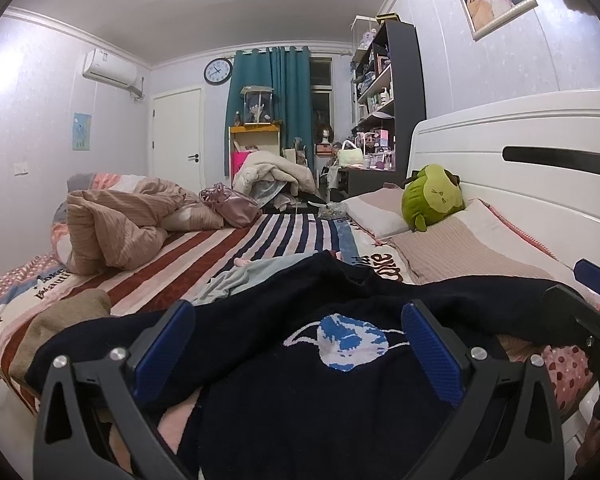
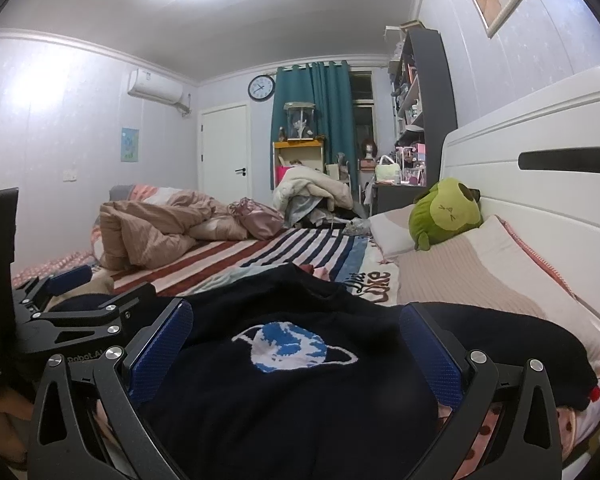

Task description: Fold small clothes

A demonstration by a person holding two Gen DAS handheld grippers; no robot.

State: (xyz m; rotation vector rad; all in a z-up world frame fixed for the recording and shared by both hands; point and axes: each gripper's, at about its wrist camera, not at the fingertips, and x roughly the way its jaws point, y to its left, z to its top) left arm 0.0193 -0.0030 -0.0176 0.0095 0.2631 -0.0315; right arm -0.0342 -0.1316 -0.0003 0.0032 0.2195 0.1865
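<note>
A dark navy sweater [image 1: 300, 400] with a blue-and-white planet motif [image 1: 348, 340] lies spread on the striped bed; it also shows in the right wrist view [image 2: 300, 400]. My left gripper [image 1: 300, 344] is open, its blue pads wide apart just above the sweater's lower part. My right gripper [image 2: 296, 344] is open too, low over the same sweater a little to the right. The left gripper [image 2: 72, 304] shows at the left edge of the right wrist view; the right gripper's finger [image 1: 596, 276] shows at the right edge of the left wrist view.
A grey-blue garment [image 1: 236, 280] and a tan one [image 1: 72, 312] lie beside the sweater. A beige quilt [image 1: 116, 224] and pink bag [image 1: 232, 204] sit further back. Pillows [image 1: 460, 248], a green plush [image 1: 432, 196] and the white headboard [image 1: 520, 152] are on the right.
</note>
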